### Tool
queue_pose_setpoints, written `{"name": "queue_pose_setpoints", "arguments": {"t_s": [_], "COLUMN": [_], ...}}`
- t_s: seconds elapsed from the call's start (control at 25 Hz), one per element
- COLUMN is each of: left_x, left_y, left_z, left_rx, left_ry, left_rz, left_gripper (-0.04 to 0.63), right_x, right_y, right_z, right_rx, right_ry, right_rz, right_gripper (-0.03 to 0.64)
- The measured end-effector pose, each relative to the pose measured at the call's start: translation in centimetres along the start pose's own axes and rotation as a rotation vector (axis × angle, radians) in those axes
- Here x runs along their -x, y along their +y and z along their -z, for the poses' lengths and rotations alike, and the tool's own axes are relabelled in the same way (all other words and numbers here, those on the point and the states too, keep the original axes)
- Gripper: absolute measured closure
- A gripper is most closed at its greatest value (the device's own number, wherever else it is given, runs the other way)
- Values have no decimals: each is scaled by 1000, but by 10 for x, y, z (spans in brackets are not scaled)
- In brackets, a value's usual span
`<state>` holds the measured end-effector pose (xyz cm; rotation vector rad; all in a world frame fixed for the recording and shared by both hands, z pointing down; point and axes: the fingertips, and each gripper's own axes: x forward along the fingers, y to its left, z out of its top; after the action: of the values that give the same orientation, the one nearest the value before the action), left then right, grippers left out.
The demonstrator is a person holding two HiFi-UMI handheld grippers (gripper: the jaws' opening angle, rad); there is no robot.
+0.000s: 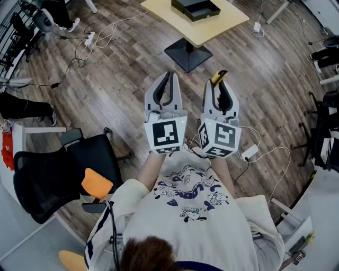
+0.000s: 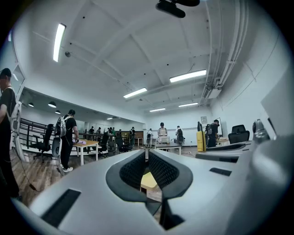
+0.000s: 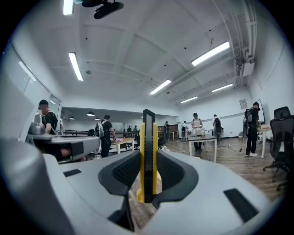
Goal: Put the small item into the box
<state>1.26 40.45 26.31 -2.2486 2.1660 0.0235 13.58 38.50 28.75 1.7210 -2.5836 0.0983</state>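
Note:
A dark open box [image 1: 195, 8] rests on a light wooden table [image 1: 222, 24] at the top of the head view, well ahead of both grippers. My right gripper [image 1: 221, 80] is shut on a yellow and black utility knife [image 1: 217, 77], which stands upright between the jaws in the right gripper view [image 3: 148, 156]. My left gripper [image 1: 169, 75] is held beside it at chest height, shut with nothing between its jaws [image 2: 147, 170]. Both point forward toward the table.
A black office chair [image 1: 63, 169] with an orange item [image 1: 96, 183] on it stands at my left. Cables and a power strip [image 1: 89, 38] lie on the wooden floor. The table's black base [image 1: 188, 53] is ahead. People and desks [image 3: 202, 137] fill the room beyond.

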Motion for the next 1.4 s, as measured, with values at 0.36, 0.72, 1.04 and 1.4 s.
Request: {"name": "queue_pose_setpoints", "arguments": {"t_s": [0.36,0.72,1.04,1.4], "left_x": [-15,-44,-80,-119], "left_y": [7,18,38,55], "left_z": [1,3,9,25], "left_rx": [2,2,-12,15], "left_ry": [7,15,15,49], "left_rz": [12,35,64,82], "left_gripper": [563,563,563,563], "right_x": [-15,-46,-84,-121], "right_y": [-1,1,4,5], "right_z": [2,2,6,13], "right_rx": [-6,-19,-27,-42], "right_ry": [11,12,18,47], "right_rz": [13,25,56,73], "right_gripper": [487,486,486,486]}}
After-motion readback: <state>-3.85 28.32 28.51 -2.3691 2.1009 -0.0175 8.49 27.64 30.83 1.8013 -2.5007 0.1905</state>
